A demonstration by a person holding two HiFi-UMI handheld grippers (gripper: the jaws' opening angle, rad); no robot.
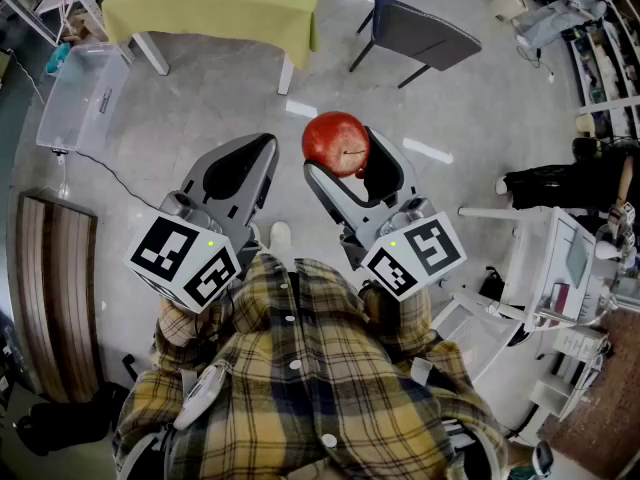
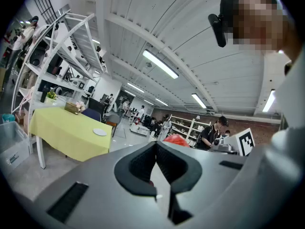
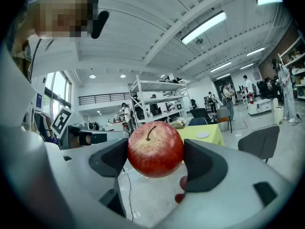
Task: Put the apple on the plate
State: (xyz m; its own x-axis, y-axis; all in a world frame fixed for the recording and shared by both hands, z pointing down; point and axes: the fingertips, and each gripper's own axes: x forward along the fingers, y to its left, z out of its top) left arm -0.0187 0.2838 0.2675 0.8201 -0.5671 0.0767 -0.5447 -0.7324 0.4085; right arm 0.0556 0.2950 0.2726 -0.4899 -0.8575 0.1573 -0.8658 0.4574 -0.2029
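A red apple (image 1: pixel 336 143) with its stem up sits between the pads of my right gripper (image 1: pixel 352 164), held out level over the grey floor. In the right gripper view the apple (image 3: pixel 155 149) fills the gap and both dark pads press its sides. My left gripper (image 1: pixel 260 150) hangs beside it on the left, shut with nothing in it; its jaws meet in the left gripper view (image 2: pixel 156 145). A small white plate (image 2: pixel 99 132) lies on the yellow-green table (image 2: pixel 66 135) some way ahead. The plate (image 3: pixel 202 135) also shows in the right gripper view.
The yellow-green table (image 1: pixel 220 3) stands ahead at the top, with a dark chair (image 1: pixel 425 33) to its right and a clear plastic bin (image 1: pixel 80 93) to its left. A wooden bench (image 1: pixel 55 298) lies left. White equipment racks (image 1: pixel 560 268) crowd the right side.
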